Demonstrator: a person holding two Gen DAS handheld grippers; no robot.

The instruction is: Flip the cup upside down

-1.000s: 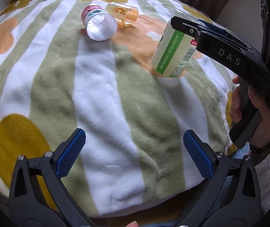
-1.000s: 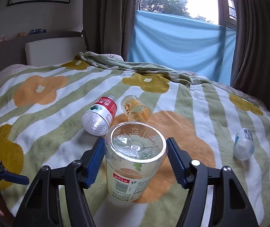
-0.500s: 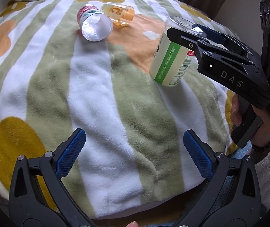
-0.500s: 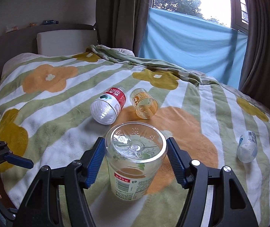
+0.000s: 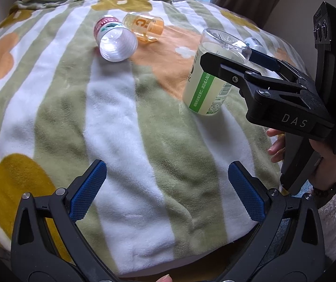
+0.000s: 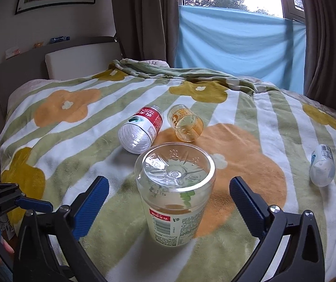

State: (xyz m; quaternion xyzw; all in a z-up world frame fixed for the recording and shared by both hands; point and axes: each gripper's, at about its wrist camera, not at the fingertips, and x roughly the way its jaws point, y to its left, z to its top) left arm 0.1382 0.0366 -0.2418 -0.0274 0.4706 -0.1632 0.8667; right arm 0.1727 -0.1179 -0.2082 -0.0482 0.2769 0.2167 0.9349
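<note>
Right wrist view first: the right gripper [image 6: 169, 199] has its blue pads spread wide, and the cup [image 6: 176, 195] sits between them with a clear gap on each side, neither pad touching it. The cup is upside down on the blanket [image 6: 92, 164], closed base up, mouth down in the plush. From above, the clear base shows moulded ridges and a centre dimple; below it the wall carries a pale label with a red band, a barcode and small print.

Over to the left wrist view: the left gripper [image 5: 165, 188] hangs low over the near edge of the bed, pads well apart, nothing between them but striped blanket. From here the cup [image 5: 209, 82] stands near the right side, a green stripe running down its label, leaning slightly. The right gripper [image 5: 245, 51] reaches in from the right, one black finger [image 5: 217, 61] crossing in front of the cup's upper part; whether it touches cannot be told from this angle. The person's right hand [image 5: 318, 155] wraps the handle.

Farther back, a red-labelled cup [image 6: 142, 129] lies on its side, and just beside it an orange cup [image 6: 185, 123], also on its side. Well off to the right lies a small white bottle [image 6: 322, 168]. Beyond the bed, a blue sheet [image 6: 238, 42] hangs between grey curtains [image 6: 144, 18]
</note>
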